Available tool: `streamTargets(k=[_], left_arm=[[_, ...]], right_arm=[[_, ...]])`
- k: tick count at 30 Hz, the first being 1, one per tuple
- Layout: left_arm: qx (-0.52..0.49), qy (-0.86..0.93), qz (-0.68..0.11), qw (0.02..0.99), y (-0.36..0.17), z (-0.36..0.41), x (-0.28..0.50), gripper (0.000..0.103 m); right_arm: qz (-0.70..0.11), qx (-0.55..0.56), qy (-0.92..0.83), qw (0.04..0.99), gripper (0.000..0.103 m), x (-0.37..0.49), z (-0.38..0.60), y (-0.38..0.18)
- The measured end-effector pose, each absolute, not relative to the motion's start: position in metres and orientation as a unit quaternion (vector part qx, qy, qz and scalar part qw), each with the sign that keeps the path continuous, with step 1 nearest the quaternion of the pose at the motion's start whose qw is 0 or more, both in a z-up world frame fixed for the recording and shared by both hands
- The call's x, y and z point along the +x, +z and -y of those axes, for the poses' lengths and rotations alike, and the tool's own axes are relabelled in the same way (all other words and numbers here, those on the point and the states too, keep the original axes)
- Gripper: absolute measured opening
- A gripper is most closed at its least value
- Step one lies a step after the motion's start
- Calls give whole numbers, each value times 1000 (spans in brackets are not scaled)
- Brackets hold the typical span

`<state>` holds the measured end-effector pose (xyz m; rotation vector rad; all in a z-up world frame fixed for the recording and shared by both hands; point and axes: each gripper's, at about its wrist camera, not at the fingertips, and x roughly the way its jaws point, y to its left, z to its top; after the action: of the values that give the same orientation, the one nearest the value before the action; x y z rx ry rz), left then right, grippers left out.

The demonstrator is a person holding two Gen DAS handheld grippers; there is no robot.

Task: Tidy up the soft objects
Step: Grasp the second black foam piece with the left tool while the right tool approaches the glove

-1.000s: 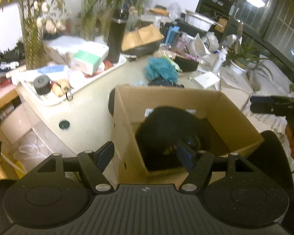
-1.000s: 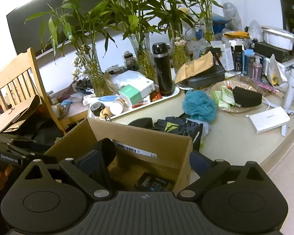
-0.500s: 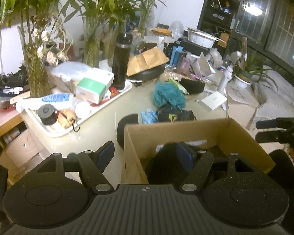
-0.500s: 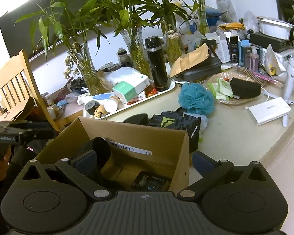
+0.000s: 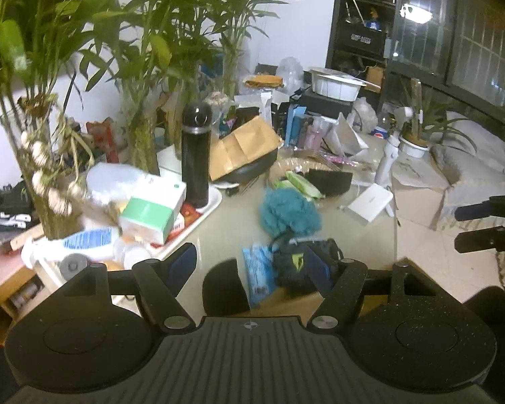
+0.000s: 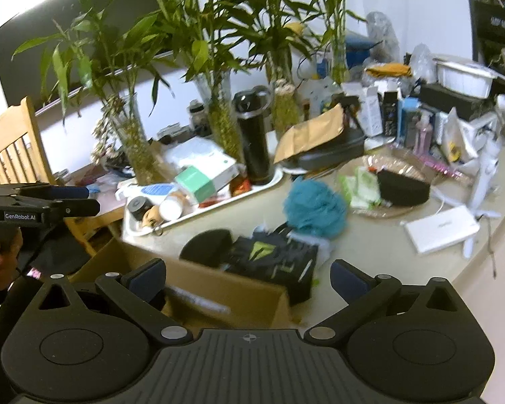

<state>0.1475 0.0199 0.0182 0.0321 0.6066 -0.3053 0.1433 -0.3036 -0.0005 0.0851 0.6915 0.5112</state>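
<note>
1. My left tool is spread open with nothing between the pads, hanging over the near edge of the desk.
2. My right tool is gaping open too, empty, above the cardboard box.
3. Can't see into the box at all: the tool bodies cut it off in both views.
4. Just past the box on the desk sit a black rounded soft thing and a dark folded bundle with a green mark, touching each other; both are blurry.
5. A teal bath pouf lies right behind the bundle, further from both tools.
6. Beyond that, plants, a tray and clutter crowd the desk.
</note>
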Motion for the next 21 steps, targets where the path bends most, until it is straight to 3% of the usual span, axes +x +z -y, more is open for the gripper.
streamTargets(k=[11, 15, 21], left_arm=[[25, -140, -337, 931, 7, -21, 189, 70], [32, -134, -368, 920, 1, -25, 208, 80], [18, -132, -414, 901, -15, -35, 241, 81]], right_arm=[[-345, 33, 240, 906, 103, 150, 309, -14], [-347, 39, 237, 907, 103, 154, 310, -16], [-343, 28, 231, 910, 103, 164, 310, -17]])
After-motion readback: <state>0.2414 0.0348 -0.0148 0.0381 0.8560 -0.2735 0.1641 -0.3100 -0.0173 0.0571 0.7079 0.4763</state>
